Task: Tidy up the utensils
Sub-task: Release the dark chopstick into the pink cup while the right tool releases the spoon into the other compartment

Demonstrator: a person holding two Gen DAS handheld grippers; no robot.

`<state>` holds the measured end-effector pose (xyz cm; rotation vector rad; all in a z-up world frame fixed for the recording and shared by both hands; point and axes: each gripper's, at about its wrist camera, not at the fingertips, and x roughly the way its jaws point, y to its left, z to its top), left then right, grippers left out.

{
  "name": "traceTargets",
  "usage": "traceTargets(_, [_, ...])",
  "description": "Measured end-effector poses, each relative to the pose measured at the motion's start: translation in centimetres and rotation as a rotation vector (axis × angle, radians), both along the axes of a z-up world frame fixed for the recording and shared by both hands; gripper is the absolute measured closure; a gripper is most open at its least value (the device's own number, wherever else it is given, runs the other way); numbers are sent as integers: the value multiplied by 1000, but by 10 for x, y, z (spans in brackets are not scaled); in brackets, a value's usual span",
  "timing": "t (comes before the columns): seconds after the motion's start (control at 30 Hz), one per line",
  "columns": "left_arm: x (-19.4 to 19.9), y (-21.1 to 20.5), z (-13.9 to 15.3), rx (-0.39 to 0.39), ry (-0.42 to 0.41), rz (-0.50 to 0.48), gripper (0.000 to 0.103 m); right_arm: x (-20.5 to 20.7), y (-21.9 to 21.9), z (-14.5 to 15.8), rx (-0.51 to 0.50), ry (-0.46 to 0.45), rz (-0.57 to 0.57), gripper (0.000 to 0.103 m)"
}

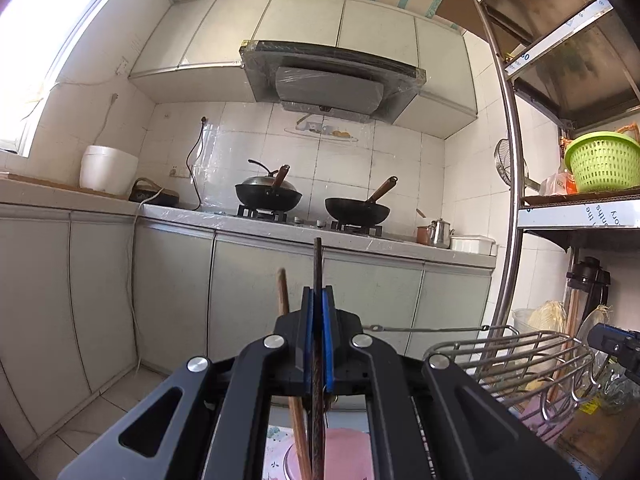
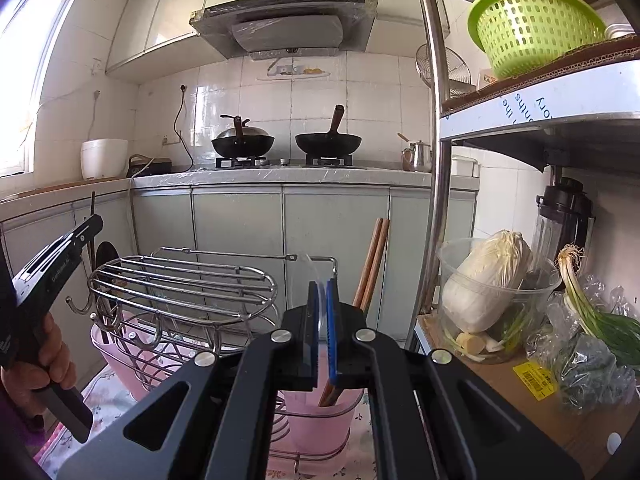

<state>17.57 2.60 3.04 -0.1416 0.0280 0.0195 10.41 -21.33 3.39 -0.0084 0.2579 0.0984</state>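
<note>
In the left wrist view my left gripper (image 1: 318,292) is shut on a dark slender utensil (image 1: 317,264) that stands upright between the blue pads. A brown wooden chopstick (image 1: 283,292) stands just left of it, its lower end over a pink cup (image 1: 344,452). In the right wrist view my right gripper (image 2: 320,286) is shut on a thin clear plastic utensil (image 2: 316,276), seen edge-on. Behind it a pair of wooden chopsticks (image 2: 374,260) leans in the pink cup (image 2: 320,420). A hand holds the left gripper (image 2: 94,224) at the far left, the dark utensil (image 2: 93,208) poking up.
A steel wire rack (image 2: 180,288) with hooks sits over a pink tub (image 2: 116,356) on a flowered cloth. A metal shelf post (image 2: 438,200) stands right of the cup, with a bowl of cabbage (image 2: 488,292) and a green basket (image 2: 532,28). Two woks (image 1: 356,210) sit on the far stove.
</note>
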Motion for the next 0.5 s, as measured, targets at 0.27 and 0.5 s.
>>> traceTargets(0.27, [-13,4,-21,10,128,-55,99,-1,6,-3,-14,55,25,99])
traceTargets(0.5, [-17,6,-30,27,252,-100,92,3,2,-7,15,147,39,97])
